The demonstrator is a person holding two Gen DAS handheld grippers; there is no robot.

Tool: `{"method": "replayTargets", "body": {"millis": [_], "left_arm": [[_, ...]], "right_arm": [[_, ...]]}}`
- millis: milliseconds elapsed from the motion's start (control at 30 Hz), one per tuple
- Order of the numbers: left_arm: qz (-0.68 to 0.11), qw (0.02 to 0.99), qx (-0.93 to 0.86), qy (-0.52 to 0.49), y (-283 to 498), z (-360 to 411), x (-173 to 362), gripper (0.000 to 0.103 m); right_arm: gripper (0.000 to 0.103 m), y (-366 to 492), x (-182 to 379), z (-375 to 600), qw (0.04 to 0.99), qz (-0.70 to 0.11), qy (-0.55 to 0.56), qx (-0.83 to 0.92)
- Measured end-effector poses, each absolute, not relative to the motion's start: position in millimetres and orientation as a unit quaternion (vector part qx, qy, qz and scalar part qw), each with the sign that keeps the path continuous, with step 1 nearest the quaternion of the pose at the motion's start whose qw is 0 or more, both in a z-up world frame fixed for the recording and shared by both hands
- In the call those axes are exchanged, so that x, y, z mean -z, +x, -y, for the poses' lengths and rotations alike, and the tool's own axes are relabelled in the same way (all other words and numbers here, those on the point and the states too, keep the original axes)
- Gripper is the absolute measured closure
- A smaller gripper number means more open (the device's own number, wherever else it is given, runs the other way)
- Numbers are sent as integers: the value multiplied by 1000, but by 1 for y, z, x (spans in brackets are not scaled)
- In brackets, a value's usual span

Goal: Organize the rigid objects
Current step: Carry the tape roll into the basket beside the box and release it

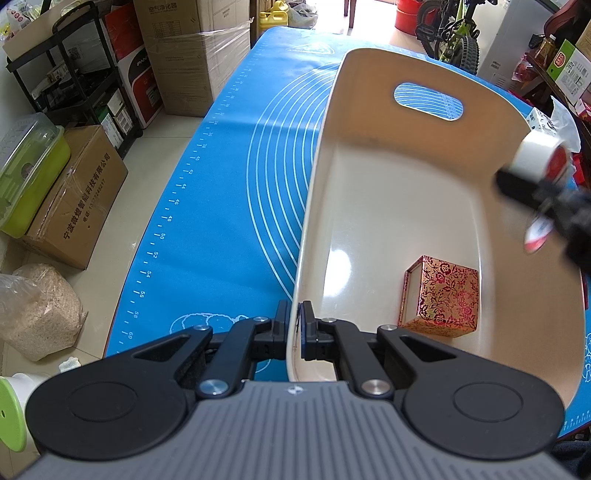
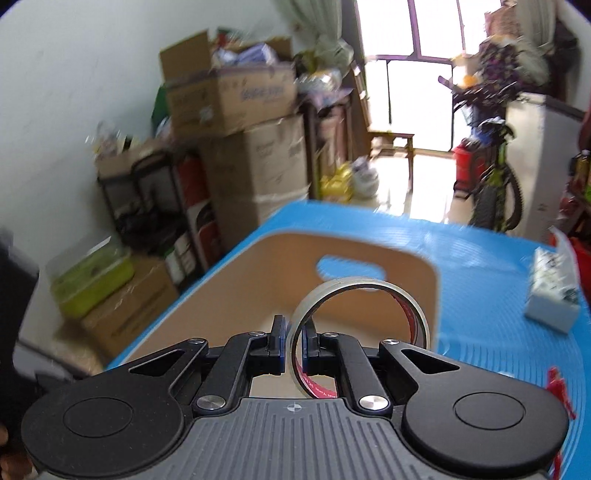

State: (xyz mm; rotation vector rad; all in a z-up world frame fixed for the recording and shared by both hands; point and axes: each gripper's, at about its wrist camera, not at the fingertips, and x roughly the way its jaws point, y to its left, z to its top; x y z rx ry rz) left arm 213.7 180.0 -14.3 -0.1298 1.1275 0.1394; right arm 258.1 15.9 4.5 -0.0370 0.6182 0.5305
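A cream plastic bin [image 1: 369,110] with a handle cutout stands on the blue mat [image 1: 221,166]. My left gripper [image 1: 294,325] is shut on the bin's near left wall. A red and gold patterned box [image 1: 443,295] lies inside the bin at the near right. My right gripper [image 2: 294,339] is shut on a roll of tape [image 2: 332,286] and holds it above the bin [image 2: 369,251]. In the left wrist view the tape roll [image 1: 535,157] hangs over the bin's right rim, gripped by the right gripper [image 1: 532,177].
A white tissue pack [image 2: 550,291] lies on the mat [image 2: 480,258] right of the bin. Cardboard boxes [image 1: 74,195], a black shelf [image 1: 74,74] and a green container [image 1: 29,173] stand on the floor left of the table. A bicycle [image 1: 450,29] stands beyond.
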Motion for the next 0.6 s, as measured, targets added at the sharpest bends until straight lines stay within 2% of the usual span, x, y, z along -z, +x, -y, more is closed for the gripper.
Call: {"method": "replayTargets", "body": {"millis": [233, 433, 600], "left_arm": [[-534, 841, -66, -61, 214, -179, 14, 96], [-534, 841, -67, -59, 214, -179, 14, 96], [-534, 841, -69, -56, 215, -179, 14, 96]], "right_arm": [[84, 253, 24, -41, 880, -383, -70, -272], [83, 257, 37, -46, 858, -426, -72, -276], [73, 263, 38, -40, 852, -446, -53, -268]]}}
